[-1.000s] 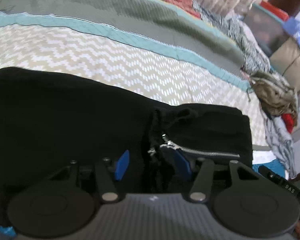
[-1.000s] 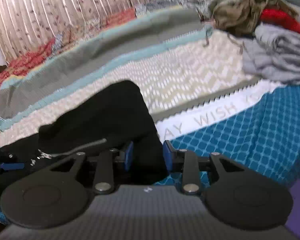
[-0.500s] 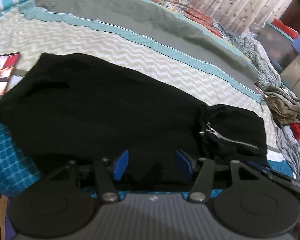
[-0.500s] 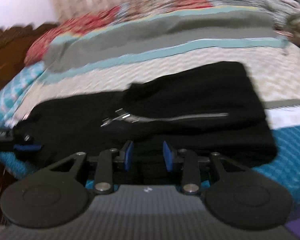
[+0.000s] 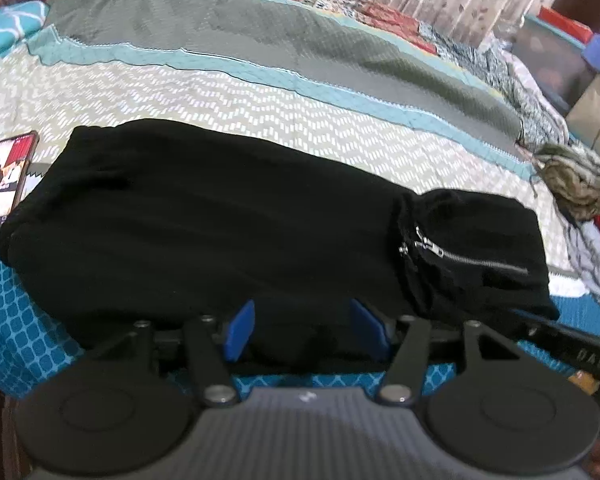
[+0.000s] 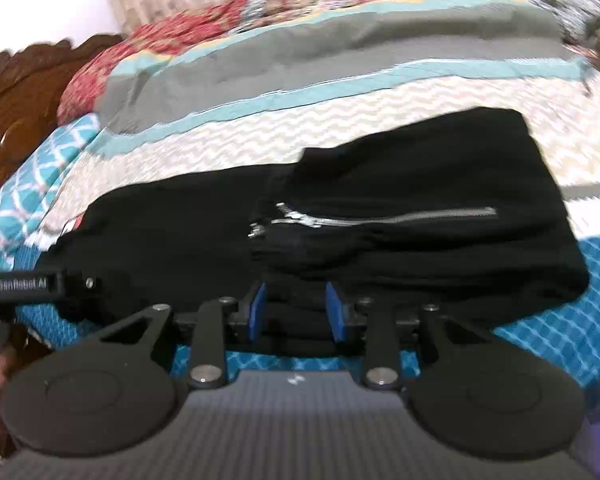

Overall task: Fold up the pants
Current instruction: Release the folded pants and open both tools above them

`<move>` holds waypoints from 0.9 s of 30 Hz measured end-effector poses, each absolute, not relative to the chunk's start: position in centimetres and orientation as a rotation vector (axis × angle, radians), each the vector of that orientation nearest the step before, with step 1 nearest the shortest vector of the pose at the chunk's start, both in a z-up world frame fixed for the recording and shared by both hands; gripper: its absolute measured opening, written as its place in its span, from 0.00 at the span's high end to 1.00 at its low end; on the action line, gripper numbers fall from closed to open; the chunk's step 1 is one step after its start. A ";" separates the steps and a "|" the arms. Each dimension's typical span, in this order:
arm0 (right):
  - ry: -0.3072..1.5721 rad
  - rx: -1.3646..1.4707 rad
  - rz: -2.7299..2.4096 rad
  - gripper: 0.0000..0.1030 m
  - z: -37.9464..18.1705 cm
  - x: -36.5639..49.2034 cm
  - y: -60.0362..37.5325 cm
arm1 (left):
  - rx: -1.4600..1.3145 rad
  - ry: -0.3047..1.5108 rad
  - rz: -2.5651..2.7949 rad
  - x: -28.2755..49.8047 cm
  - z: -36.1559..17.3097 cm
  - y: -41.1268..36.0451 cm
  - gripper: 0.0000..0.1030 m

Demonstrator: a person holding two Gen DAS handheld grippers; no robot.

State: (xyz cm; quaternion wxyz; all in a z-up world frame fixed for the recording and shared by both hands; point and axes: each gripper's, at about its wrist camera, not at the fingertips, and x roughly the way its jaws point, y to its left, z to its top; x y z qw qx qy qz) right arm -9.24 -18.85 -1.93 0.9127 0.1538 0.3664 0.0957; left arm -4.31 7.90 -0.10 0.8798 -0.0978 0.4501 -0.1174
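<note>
Black pants (image 5: pixel 228 232) lie folded along the bed's (image 5: pixel 260 104) near edge, phone (image 5: pixel 4 180) beside; left hand-held gripper (image 5: pixel 306 330) opening, unclamped; right hand-held gripper (image 6: pixel 298 312) pinches the pants' edge.

phone (image 5: pixel 6 176) lies touching the pants' (image 5: pixel 220 232) left end; bare chevron quilt (image 5: pixel 260 108) lies open behind them.

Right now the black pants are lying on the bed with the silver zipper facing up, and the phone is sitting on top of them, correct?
Not quite. The phone is not on top of the pants; it lies on the bed beside their left end, as the left wrist view shows. The rest holds: the pants lie on the bed with the zipper facing up.
</note>
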 end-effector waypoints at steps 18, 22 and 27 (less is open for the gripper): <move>0.790 0.456 0.160 0.62 -3.3 -10.4 -22.2 | -0.080 0.957 -0.188 -5.1 0.4 4.6 0.44; 0.788 0.480 0.152 0.61 -3.5 -10.6 -22.9 | -0.057 0.960 -0.191 -5.1 0.4 3.9 0.43; 0.791 0.502 0.145 0.59 -3.8 -10.8 -23.5 | -0.039 0.969 -0.198 -5.1 0.2 3.4 0.42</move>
